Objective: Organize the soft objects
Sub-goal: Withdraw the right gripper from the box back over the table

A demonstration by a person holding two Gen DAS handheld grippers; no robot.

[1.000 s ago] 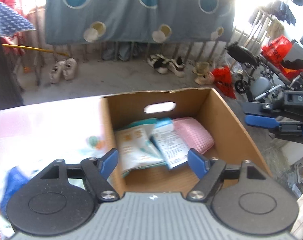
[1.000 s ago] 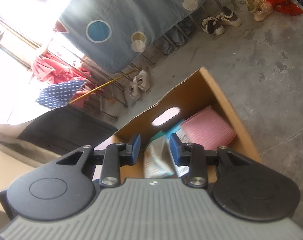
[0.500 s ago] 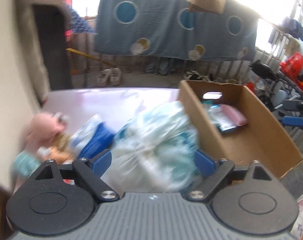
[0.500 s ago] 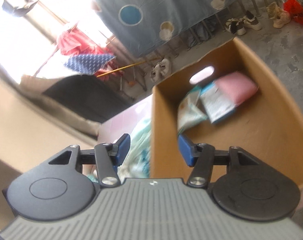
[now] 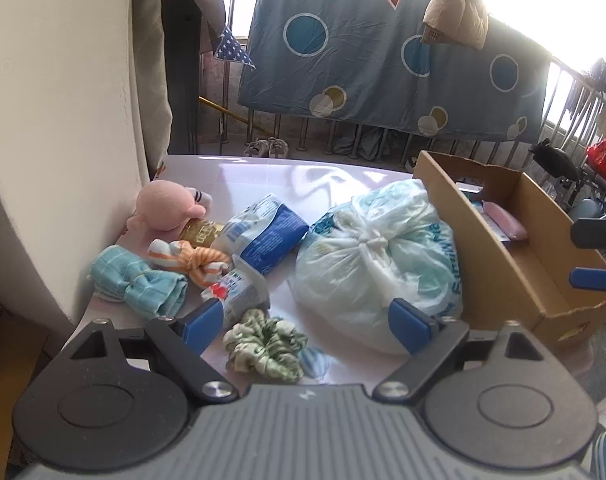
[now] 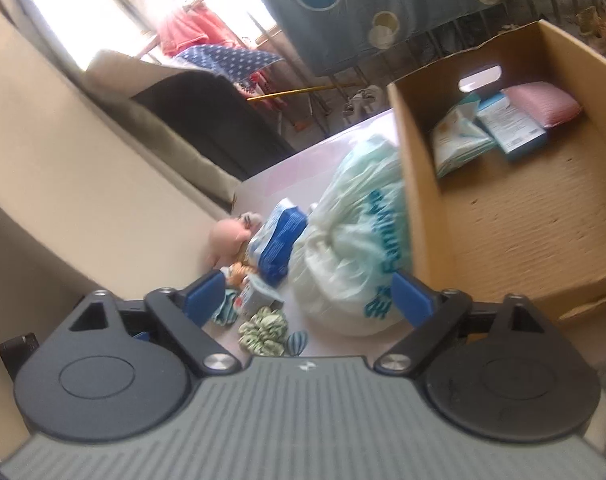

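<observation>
Left gripper [image 5: 305,322]: blue-padded jaws spread wide, nothing held. Right gripper [image 6: 309,298]: jaws likewise spread, nothing between them.

Just ahead of the left fingertips, a crinkled green-and-white fabric scrunchie [image 5: 265,344] is seen lying flat on the glossy pink table [image 5: 263,176]; a small striped blue item [image 5: 313,362] touches its right side. Beyond the left finger, a small silver-grey packet [image 5: 239,294] with a red mark lies with its long axis running away and to the right. Left of it, a rolled teal towel [image 5: 141,284] is laid crosswise, and a knotted orange-striped cloth [image 5: 195,260] sits just behind.

Ahead and right of centre, a knotted translucent plastic bag [image 5: 377,264] bulges, knot upward, pressed against the wall of the cardboard box [image 5: 491,264]. Between bag and cloth, a blue-and-white soft pack [image 5: 265,232] points away to the left. Farther left, a pink plush toy [image 5: 167,206] is propped by the cream wall.

The box's long axis runs away from the gripper; a pink pad [image 6: 543,106], a blue-edged pack [image 6: 509,124] and a wipes pack [image 6: 457,140] are bunched at its far end.

Against a second earlier, the left view has swung from the box interior to the table pile, and the right jaws are noted wider.
</observation>
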